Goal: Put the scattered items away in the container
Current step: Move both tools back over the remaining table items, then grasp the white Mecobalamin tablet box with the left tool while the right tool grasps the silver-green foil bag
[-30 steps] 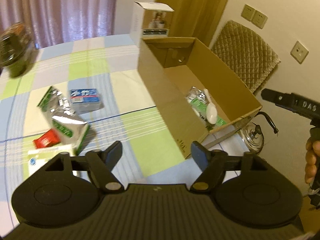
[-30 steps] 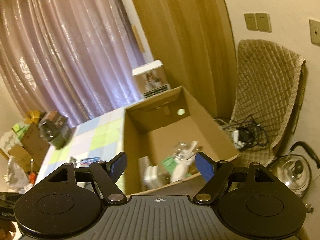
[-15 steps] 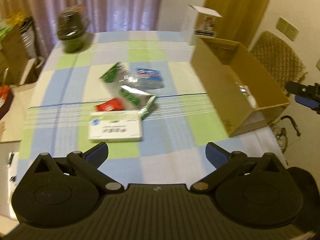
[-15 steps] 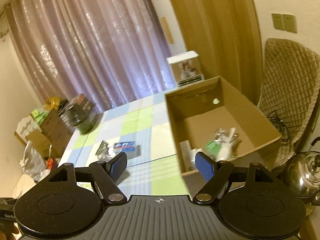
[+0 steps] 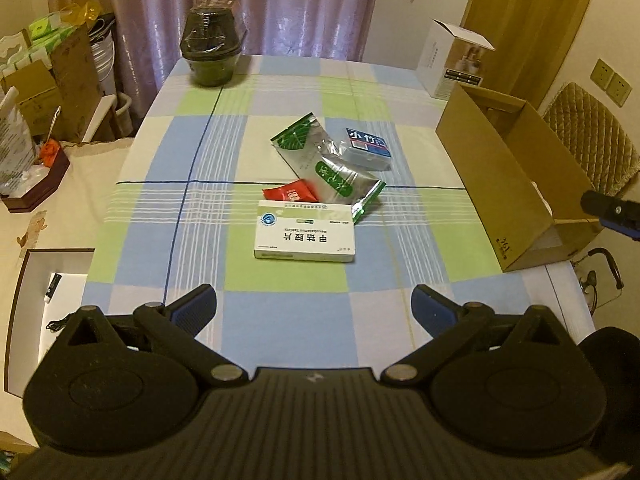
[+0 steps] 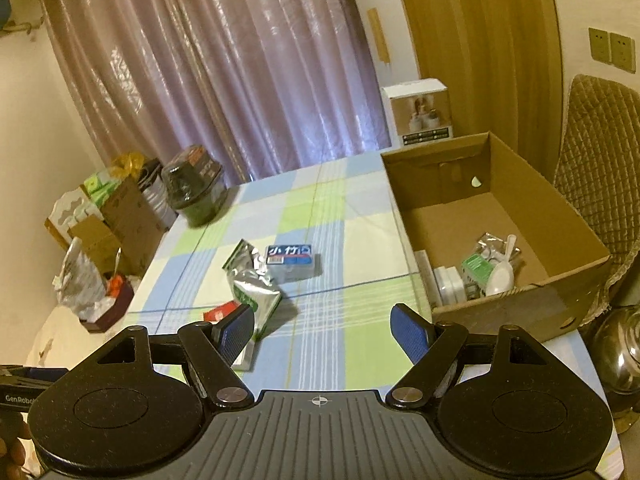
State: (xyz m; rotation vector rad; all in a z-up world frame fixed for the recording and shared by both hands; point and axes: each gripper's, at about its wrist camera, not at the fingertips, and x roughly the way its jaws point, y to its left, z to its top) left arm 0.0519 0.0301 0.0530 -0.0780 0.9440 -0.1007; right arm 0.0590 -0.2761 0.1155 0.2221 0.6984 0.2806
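On the checked tablecloth (image 5: pixel 280 280) lie a white medicine box (image 5: pixel 305 231), a red packet (image 5: pixel 290 192), two silver-green foil pouches (image 5: pixel 344 184) (image 5: pixel 298 144) and a blue-labelled clear case (image 5: pixel 367 147). The open cardboard box (image 5: pixel 516 184) stands at the table's right edge; the right wrist view shows it (image 6: pixel 532 300) holding a foil pouch and white spoon (image 6: pixel 500 276). My left gripper (image 5: pixel 314 310) is open and empty, hovering near the table's front edge. My right gripper (image 6: pixel 324 334) is open and empty above the table, left of the box.
A dark lidded container (image 5: pixel 211 58) stands at the table's far left corner. A white carton (image 5: pixel 454 62) stands behind the cardboard box. A padded chair (image 5: pixel 592 140) and a kettle (image 6: pixel 624 352) are to the right. Clutter and boxes (image 5: pixel 48 92) sit left of the table.
Both grippers have pulled back from the cardboard box and swung left, so the scattered items are now centred. My left gripper has opened wider.
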